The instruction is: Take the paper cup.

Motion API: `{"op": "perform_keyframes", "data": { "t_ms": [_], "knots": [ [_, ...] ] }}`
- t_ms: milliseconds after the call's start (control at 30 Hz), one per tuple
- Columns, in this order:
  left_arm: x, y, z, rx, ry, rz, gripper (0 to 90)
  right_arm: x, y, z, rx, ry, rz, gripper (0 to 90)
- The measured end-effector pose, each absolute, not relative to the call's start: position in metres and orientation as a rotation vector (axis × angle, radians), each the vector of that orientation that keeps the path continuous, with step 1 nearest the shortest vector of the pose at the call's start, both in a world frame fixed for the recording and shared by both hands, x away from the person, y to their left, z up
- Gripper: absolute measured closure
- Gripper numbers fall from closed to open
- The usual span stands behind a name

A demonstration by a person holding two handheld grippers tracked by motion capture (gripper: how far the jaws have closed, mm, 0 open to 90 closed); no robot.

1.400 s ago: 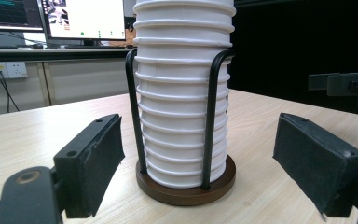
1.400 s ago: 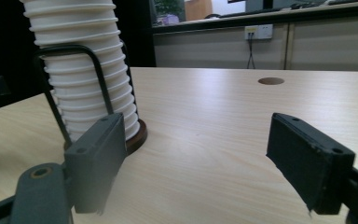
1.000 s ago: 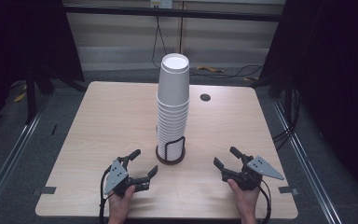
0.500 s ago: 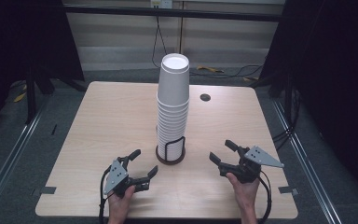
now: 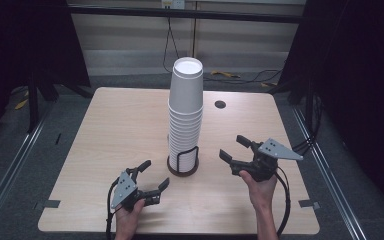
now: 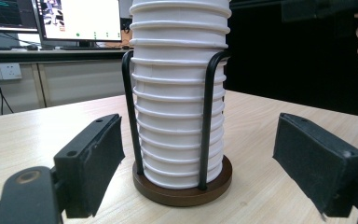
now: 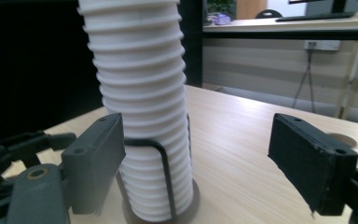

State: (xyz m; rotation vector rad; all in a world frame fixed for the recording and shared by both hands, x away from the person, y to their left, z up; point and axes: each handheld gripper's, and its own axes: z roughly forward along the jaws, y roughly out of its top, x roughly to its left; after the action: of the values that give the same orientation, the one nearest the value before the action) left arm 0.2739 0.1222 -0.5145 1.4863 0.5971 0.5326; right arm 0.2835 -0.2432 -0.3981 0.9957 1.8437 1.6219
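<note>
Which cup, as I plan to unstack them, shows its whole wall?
The top cup: its whole wall is bare, while each cup under it shows only a rim, down to the wire holder.

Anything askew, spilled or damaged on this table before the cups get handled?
Nothing stands out. The stack of white paper cups stands in its black wire holder on the round wooden base, without toppling. No cup lies loose on the table. Both tools, left and right, are open and apart from the stack.
</note>
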Motion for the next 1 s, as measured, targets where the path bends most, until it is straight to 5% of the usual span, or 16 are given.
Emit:
{"op": "perform_keyframes", "data": {
  "t_ms": [1000],
  "knots": [
    [0.274,0.122,-0.515,1.488,0.590,0.525,15.7,0.321,-0.211,-0.313,0.733,1.988,1.734,19.2]
  ]
}}
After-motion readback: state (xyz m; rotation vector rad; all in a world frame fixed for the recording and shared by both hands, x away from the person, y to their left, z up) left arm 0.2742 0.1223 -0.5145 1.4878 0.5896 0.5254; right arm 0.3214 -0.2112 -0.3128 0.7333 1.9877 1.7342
